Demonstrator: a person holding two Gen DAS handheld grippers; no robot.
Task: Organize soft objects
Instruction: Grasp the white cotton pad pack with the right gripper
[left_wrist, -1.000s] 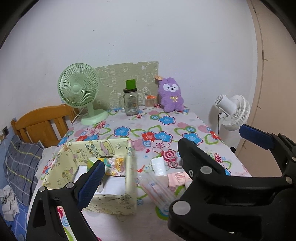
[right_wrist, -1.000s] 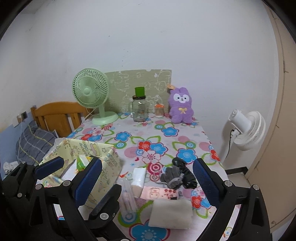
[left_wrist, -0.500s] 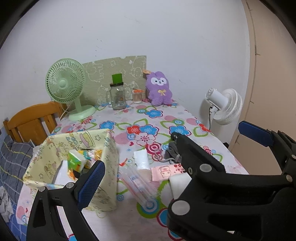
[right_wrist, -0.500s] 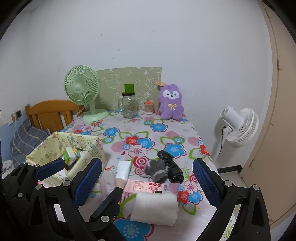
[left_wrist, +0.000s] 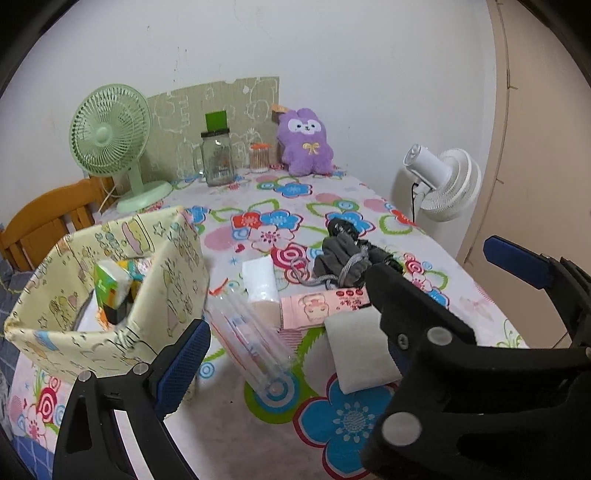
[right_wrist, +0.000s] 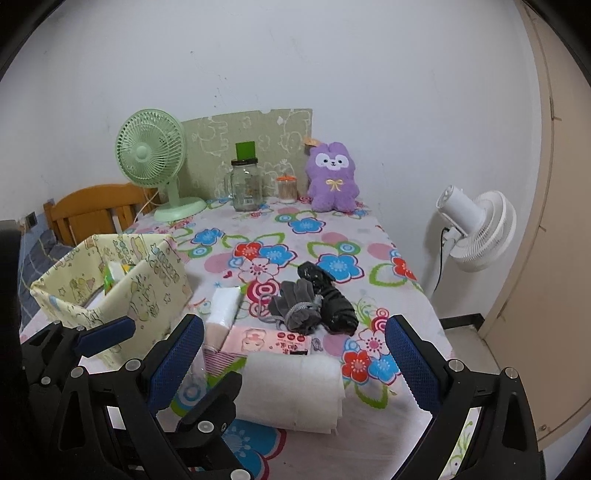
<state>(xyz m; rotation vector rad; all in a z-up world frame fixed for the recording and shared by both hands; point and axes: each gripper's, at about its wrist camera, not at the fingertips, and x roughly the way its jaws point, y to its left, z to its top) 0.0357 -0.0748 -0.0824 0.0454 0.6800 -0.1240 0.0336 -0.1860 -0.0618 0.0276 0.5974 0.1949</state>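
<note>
Right wrist view: the right claw (right_wrist: 295, 365) hangs spread wide and empty above the near end of the surface (right_wrist: 325, 236), its blue pads on either side of a folded white towel (right_wrist: 291, 391) lying close to the front edge. Just behind the towel lie a pink packet (right_wrist: 267, 341), a white tissue pack (right_wrist: 223, 306) and a heap of grey and black gloves (right_wrist: 314, 306), all close together, the gloves nearest the right edge. The yellow fabric bin (right_wrist: 110, 284) stands at the left edge with small packs inside; its floor is hidden by its walls. The far half of the cloth is open up to the green fan (right_wrist: 151, 155), glass jar (right_wrist: 245, 186) and purple plush (right_wrist: 332, 177) along the wall.

In the left wrist view the left claw (left_wrist: 343, 306) is also parted and holds nothing. The right claw's black frame crosses its right side, covering part of the towel (left_wrist: 354, 347) and gloves (left_wrist: 341, 254). A clear plastic tube (left_wrist: 251, 339) lies between bin (left_wrist: 177, 273) and towel; its contents are hard to make out.
</note>
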